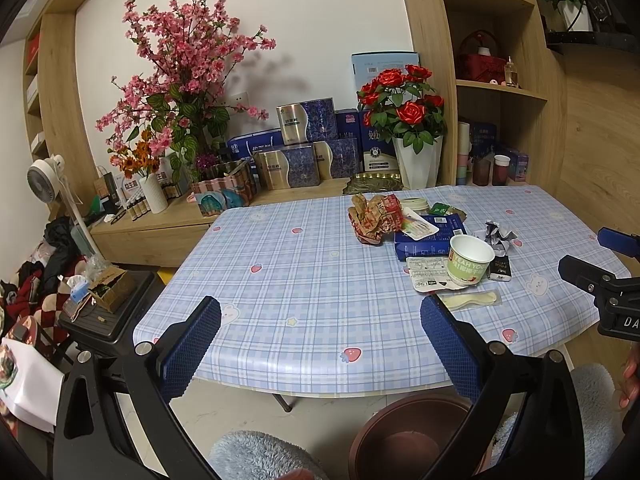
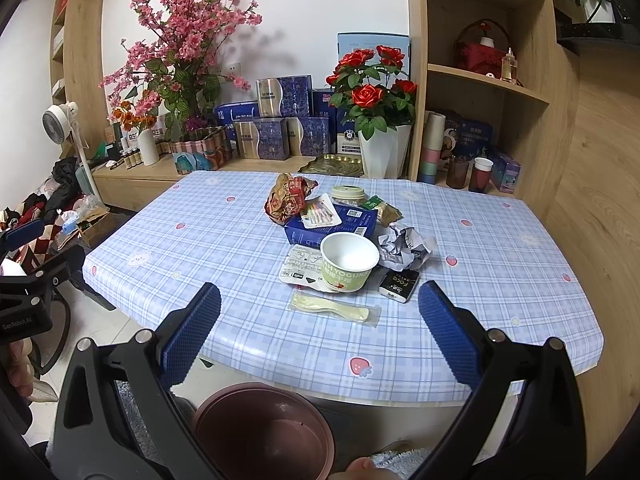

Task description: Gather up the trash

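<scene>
Trash lies in a pile on the blue plaid table [image 2: 224, 240]: a white yogurt cup [image 2: 349, 262], a wrapped plastic spoon [image 2: 334, 309], a crumpled grey paper [image 2: 406, 246], a small black packet [image 2: 399, 285], a blue box [image 2: 332, 226] and a crumpled red-brown wrapper [image 2: 288, 198]. The yogurt cup [image 1: 470, 258] and wrapper [image 1: 374, 218] also show in the left wrist view. A dark red bin [image 2: 264, 432] stands on the floor below the table's near edge. My left gripper [image 1: 320, 344] and right gripper [image 2: 320, 328] are both open and empty, held before the table edge.
A wooden sideboard behind the table holds a pink blossom plant [image 2: 180, 52], red roses in a white pot [image 2: 378, 120] and blue boxes [image 2: 280, 120]. Shelves [image 2: 488, 76] stand at the right. A fan [image 1: 44, 178] and clutter lie at the left.
</scene>
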`<action>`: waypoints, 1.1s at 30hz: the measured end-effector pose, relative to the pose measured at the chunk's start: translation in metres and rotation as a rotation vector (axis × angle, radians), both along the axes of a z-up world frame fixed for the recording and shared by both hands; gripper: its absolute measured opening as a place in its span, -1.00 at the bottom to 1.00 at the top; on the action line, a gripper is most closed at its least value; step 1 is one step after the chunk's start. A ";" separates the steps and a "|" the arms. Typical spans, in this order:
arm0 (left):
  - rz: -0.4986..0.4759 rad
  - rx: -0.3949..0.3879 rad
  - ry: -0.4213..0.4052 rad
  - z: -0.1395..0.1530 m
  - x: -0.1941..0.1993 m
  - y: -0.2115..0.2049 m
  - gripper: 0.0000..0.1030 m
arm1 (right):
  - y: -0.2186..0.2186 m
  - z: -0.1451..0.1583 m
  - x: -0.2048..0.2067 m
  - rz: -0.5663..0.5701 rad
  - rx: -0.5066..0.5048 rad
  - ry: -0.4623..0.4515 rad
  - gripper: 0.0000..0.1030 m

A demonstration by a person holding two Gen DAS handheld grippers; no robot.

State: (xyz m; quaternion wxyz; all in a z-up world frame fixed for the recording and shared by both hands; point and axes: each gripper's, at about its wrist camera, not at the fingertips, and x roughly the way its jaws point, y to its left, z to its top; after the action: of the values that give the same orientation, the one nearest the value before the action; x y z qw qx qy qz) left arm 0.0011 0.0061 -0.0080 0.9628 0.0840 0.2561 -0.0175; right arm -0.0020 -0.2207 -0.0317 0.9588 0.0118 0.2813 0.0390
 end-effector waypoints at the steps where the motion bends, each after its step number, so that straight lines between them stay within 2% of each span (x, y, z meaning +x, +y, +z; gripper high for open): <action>1: 0.000 0.000 0.000 0.000 0.000 0.000 0.90 | 0.000 0.000 0.000 0.000 0.000 0.000 0.89; 33: -0.002 -0.001 0.005 -0.001 -0.001 0.000 0.90 | -0.003 0.001 0.000 -0.007 -0.001 -0.001 0.89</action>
State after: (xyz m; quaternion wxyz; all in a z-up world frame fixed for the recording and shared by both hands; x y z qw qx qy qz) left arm -0.0003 0.0059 -0.0091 0.9622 0.0836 0.2583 -0.0188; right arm -0.0018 -0.2238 -0.0310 0.9590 0.0120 0.2809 0.0357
